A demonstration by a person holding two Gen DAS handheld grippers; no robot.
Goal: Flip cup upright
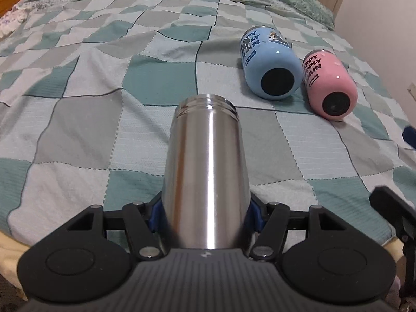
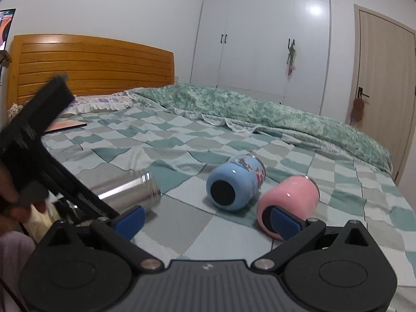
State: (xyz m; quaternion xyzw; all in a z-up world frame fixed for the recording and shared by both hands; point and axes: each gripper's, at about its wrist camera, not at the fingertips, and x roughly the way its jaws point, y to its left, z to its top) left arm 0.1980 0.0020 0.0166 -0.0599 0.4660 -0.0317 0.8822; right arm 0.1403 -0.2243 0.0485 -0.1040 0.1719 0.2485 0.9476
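My left gripper is shut on a steel cup, which lies along the fingers with its open threaded mouth pointing away over the bed. It also shows in the right wrist view, tilted close to the quilt. A blue cup and a pink cup lie on their sides at the right, black bases toward me. My right gripper is open and empty, low over the quilt, with the blue cup ahead and the pink cup by its right finger.
The checked teal quilt covers the bed. A green blanket is bunched along the far side. A wooden headboard stands at the left, a flat book-like object lies near it, and white wardrobes stand behind.
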